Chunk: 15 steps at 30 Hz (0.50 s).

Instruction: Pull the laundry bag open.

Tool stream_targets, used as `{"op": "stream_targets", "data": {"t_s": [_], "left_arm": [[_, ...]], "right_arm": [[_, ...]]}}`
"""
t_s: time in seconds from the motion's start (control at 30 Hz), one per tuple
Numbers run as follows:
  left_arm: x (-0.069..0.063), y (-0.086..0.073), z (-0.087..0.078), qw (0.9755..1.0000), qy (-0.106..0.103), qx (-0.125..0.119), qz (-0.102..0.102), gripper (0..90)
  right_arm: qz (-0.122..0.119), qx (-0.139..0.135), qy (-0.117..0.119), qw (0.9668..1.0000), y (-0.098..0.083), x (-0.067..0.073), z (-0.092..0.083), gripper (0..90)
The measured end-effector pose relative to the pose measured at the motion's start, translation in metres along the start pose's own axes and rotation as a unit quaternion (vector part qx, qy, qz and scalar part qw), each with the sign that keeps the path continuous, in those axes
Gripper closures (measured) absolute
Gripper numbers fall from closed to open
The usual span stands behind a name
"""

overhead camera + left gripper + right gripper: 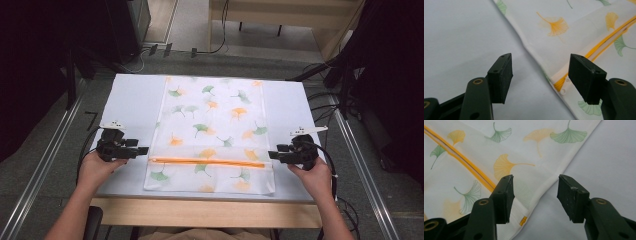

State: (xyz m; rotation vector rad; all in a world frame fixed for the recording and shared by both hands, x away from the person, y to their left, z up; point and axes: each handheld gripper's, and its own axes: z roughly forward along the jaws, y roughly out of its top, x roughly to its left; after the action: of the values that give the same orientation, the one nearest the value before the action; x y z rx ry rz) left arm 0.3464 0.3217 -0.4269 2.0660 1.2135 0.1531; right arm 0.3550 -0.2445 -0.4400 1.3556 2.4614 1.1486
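Leaf-print cloth bag [212, 132] lies flat mid-table, orange zipper [207, 161] running across near its front edge. Left gripper [142, 150] and right gripper [272, 154] sit at the bag's side edges by the zipper ends, both released, gripping nothing. Bare table [132, 100] lies outside each edge.

I take this for a lab or recording room: my white table [130, 100] stands on grey carpet [195, 60] between metal rails [45, 155], cables [150, 52] trail over the far floor, and dark equipment stands [350, 75] flank both sides.
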Motion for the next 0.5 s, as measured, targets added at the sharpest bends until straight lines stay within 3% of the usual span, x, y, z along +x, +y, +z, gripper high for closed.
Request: {"op": "stream_targets", "data": {"t_s": [0.2, 0.4, 0.5], "left_arm": [[0.008, -0.002, -0.004, 0.9996, 0.024, -0.006, -0.014, 36.4], [0.014, -0.005, -0.008, 0.9991, 0.031, -0.012, -0.024, 36.1], [0.018, -0.006, -0.010, 0.9988, 0.036, -0.013, -0.031, 35.8]], "right_arm": [[0.008, -0.019, -0.011, 0.9997, -0.002, -0.009, -0.006, 43.9], [0.018, -0.032, -0.029, 0.9989, -0.004, -0.018, -0.009, 36.5], [0.046, -0.039, -0.043, 0.9972, -0.005, -0.026, -0.008, 33.6]]}}
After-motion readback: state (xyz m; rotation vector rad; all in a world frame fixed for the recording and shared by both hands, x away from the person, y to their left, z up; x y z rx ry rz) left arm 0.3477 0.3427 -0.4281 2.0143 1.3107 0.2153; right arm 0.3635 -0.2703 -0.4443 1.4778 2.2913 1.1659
